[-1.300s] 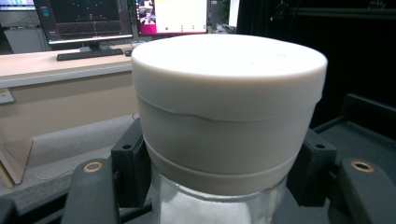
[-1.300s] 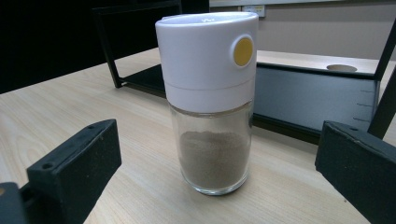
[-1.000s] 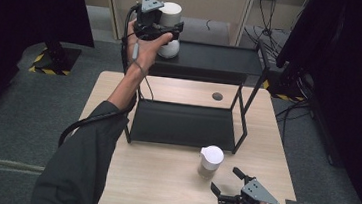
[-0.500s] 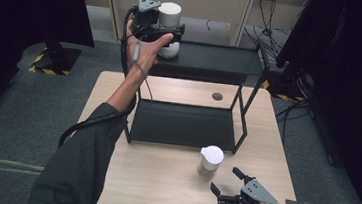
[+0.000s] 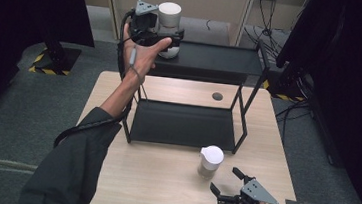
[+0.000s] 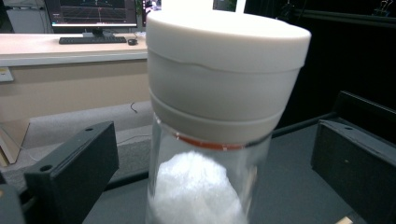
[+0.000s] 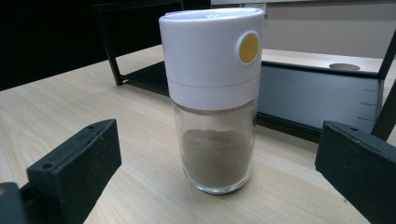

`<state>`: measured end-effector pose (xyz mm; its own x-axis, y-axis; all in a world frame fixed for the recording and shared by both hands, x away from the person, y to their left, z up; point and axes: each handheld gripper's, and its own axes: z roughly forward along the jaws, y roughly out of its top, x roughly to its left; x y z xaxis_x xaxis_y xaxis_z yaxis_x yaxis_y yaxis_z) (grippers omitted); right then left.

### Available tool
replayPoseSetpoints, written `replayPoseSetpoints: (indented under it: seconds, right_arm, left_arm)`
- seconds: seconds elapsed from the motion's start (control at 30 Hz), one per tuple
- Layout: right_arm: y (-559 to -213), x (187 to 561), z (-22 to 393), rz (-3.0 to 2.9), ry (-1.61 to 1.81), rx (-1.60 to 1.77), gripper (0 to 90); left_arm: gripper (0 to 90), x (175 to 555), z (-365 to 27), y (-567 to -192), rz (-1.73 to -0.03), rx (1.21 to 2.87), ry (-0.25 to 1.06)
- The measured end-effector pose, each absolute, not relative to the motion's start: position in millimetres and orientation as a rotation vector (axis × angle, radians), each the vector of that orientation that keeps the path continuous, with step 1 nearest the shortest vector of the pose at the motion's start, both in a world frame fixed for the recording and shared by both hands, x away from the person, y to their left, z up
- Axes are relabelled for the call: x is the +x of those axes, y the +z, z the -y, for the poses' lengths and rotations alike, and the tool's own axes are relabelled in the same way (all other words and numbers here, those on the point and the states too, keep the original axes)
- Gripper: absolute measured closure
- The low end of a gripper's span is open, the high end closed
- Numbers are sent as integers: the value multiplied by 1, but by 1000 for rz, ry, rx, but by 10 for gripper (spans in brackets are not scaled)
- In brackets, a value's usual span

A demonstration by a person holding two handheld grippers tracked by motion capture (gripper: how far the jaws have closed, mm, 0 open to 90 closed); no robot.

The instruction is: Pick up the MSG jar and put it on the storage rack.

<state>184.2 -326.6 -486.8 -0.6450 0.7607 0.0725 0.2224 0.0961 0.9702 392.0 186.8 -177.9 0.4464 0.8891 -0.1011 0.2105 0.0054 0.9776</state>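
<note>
The jar of white powder [image 6: 219, 121] stands on the top shelf of the black rack [image 5: 213, 60], between the fingers of our left gripper [image 5: 163, 32], whose jaws have just been opening and now stand clear of its sides. It looks to us like smooth, breakable, slippery glass, so we would grip the glass below the white cap. Our right gripper [image 5: 226, 182] waits wide open on the table [image 5: 160, 190], the brown spice jar [image 7: 212, 100] just beyond its fingertips.

A white-capped clear jar [image 6: 219, 121] of white powder, a white-capped shaker [image 7: 215, 98] with yellow button, black shelf [image 5: 208, 59].
</note>
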Motion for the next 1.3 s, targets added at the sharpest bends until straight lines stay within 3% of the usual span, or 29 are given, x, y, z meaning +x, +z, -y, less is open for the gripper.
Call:
replayPoseSetpoints:
  seconds: [0.7, 1.3]
  right_arm:
    - [-487, 184, 326, -1929, 1572, 964, 6]
    - [-487, 184, 326, -1930, 1571, 963, 6]
  left_arm:
    - [1, 358, -198, -190, -933, 1524, 668]
    - [2, 320, -208, -230, -803, 1527, 610]
